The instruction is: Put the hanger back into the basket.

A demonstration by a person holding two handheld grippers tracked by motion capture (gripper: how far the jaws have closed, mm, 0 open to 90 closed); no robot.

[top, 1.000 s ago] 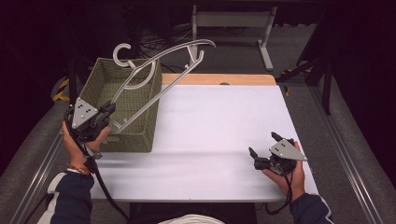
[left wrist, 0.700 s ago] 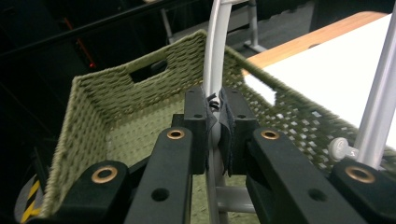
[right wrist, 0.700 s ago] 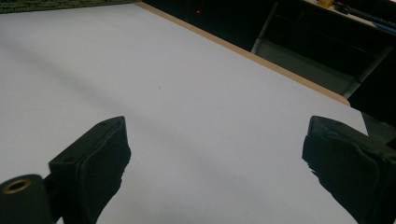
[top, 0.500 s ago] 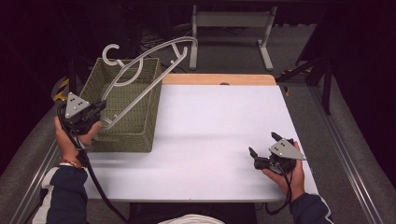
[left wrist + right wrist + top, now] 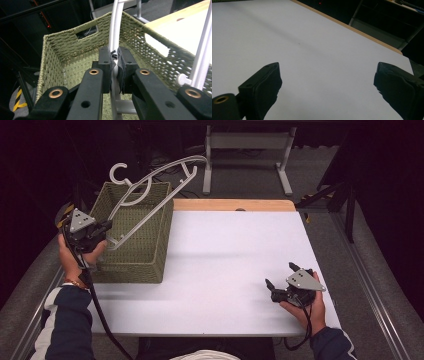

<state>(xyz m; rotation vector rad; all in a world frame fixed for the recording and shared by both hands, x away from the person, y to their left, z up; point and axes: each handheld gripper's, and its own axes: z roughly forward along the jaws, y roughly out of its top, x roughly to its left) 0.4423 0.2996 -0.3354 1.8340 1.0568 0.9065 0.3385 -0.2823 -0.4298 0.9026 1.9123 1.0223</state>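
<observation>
A pale grey clothes hanger (image 5: 175, 163) hangs tilted over a green woven basket (image 5: 135, 265) at the table's left, hook end up and away from me. My left gripper (image 5: 107, 228) is shut on its lower end, above the basket's near left rim. In the left gripper view the jaws clamp the hanger's rod (image 5: 115, 32), my left gripper (image 5: 114, 56) sitting over the basket's inside (image 5: 72, 42). My right gripper (image 5: 280, 275) rests in a hand near the table's front right, open. In the right gripper view my right gripper (image 5: 327, 75) stands wide with only bare table between its jaws.
The white table top (image 5: 225, 255) has a wooden strip (image 5: 235, 204) along its far edge. A metal stand (image 5: 247, 142) is on the dark floor behind the table. A cable trails from the left hand down past the front edge.
My left hand has carried the hanger leftward, from the basket's right side to over its left part. The right hand has stayed put.
</observation>
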